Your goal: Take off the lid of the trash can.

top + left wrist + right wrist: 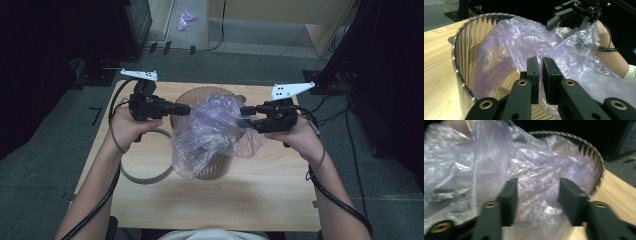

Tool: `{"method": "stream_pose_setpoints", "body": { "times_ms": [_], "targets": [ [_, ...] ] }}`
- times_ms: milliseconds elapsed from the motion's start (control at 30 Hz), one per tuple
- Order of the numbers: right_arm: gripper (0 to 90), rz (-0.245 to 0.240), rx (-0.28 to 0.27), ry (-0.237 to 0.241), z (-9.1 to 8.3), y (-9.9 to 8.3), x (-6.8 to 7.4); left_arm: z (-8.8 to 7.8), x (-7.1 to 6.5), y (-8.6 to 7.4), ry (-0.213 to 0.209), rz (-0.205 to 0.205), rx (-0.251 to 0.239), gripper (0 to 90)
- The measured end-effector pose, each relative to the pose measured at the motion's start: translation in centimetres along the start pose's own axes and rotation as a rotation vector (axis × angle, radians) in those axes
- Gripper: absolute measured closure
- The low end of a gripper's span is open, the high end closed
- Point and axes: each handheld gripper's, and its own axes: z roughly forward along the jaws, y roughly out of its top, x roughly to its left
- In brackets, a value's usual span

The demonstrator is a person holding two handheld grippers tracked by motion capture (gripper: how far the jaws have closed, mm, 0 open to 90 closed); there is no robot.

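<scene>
A translucent brown ribbed bin [212,170] stands mid-table with a thin purple plastic bag [210,130] bunched over its mouth and spilling down its front. My left gripper [186,109] reaches in from the left at rim height. In the left gripper view its jaws [541,61] stand nearly together, pinching a fold of the bag [509,42] just inside the bin's rim [457,50]. My right gripper [246,111] comes in from the right. In the right gripper view its jaws [537,186] stand wide apart, with loose bag film [536,165] bulging between them.
A grey ring [145,176] lies flat on the wooden table [250,195] left of the bin, under my left forearm. Cables trail from both grippers along the arms. Dark equipment stands on the floor at both sides of the table.
</scene>
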Motion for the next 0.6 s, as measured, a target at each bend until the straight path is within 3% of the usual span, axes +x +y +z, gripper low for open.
{"method": "stream_pose_setpoints", "body": {
  "times_ms": [167,367,533,600],
  "targets": [
    [86.6,0.033,0.009,-0.017,-0.1,-0.1,-0.4,-0.1,0.2,-0.2,0.007,-0.004,0.007,89.2],
    [90.0,0.072,-0.009,-0.026,-0.2,1.0,-1.1,-0.5,1.2,0.4,0.017,-0.013,-0.027,89.1],
    [90.0,0.104,-0.006,-0.046,0.3,1.8,-2.4,-0.6,2.0,1.1,0.070,0.008,-0.042,88.5],
    [90.0,0.114,-0.007,-0.054,0.5,2.1,-2.9,-0.6,2.5,1.4,0.067,-0.001,-0.052,88.2]
  ]
}}
